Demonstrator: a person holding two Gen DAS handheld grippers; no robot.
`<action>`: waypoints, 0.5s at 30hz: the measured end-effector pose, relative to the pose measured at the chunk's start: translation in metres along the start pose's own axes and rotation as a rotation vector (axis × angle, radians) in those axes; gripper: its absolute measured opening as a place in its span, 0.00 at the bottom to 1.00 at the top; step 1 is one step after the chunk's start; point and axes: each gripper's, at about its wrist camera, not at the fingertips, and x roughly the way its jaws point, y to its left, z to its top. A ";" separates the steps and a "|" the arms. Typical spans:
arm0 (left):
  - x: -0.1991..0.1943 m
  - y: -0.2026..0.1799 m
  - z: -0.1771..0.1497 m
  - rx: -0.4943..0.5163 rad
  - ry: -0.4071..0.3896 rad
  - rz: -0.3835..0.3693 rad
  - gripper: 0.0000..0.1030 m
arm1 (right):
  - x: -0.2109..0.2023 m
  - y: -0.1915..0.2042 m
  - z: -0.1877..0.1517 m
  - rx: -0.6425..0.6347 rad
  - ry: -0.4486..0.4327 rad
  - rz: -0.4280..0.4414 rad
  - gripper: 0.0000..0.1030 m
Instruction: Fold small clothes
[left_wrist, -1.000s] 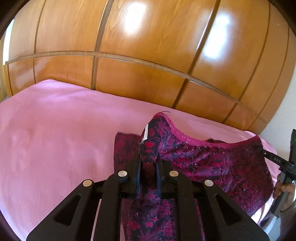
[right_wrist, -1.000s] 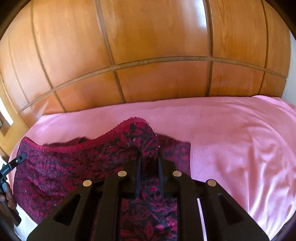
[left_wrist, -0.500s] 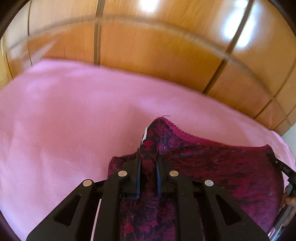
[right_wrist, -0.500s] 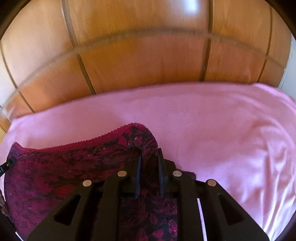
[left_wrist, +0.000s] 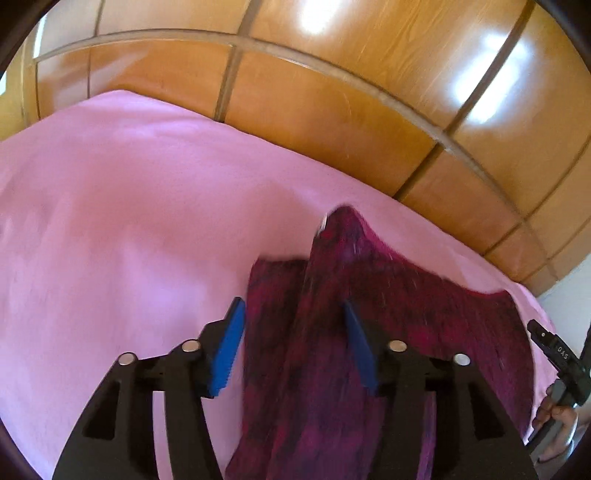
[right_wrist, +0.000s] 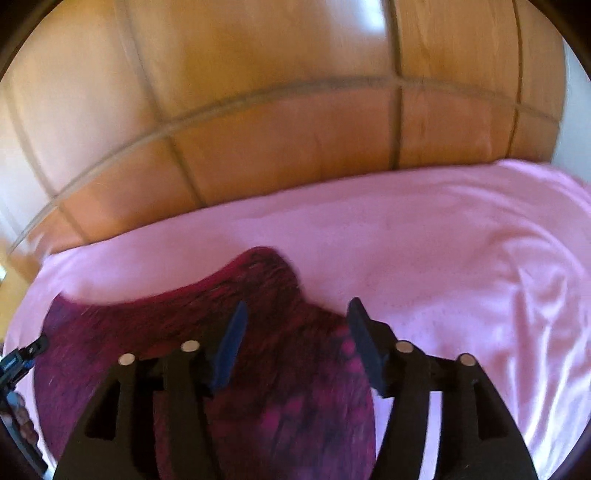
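While both tools stand spread wide with nothing pinched, the left tool (left_wrist: 293, 345) has its blue pads (left_wrist: 228, 350) either side of a raised ridge of the magenta-and-black patterned garment (left_wrist: 388, 314), and the right tool (right_wrist: 295, 345) hangs over the same garment's (right_wrist: 207, 332) other end. Whether the pads touch the cloth cannot be told, as motion blur softens the fabric in both views. Its pattern is smeared too. A small pale tag (left_wrist: 322, 223) shows at the peak of the ridge in the left wrist view. The garment lies on a pink bedsheet (left_wrist: 129, 229), its long axis running across the bed between the two tools, its trimmed edge facing the wooden panelled headboard (left_wrist: 332, 110). Its near part is cut off by the lower frame edge and hidden behind the tool bodies. Part of the right tool (left_wrist: 557, 354) and the hand (left_wrist: 557, 417) holding it show at the left wrist view's right edge.
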 end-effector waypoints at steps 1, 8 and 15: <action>-0.006 0.005 -0.009 -0.014 0.000 -0.025 0.54 | -0.014 -0.003 -0.011 -0.003 -0.011 0.013 0.68; -0.048 0.033 -0.094 -0.030 0.060 -0.179 0.57 | -0.058 -0.047 -0.104 0.064 0.099 0.104 0.69; -0.040 0.029 -0.118 -0.070 0.102 -0.246 0.17 | -0.062 -0.053 -0.141 0.114 0.169 0.145 0.30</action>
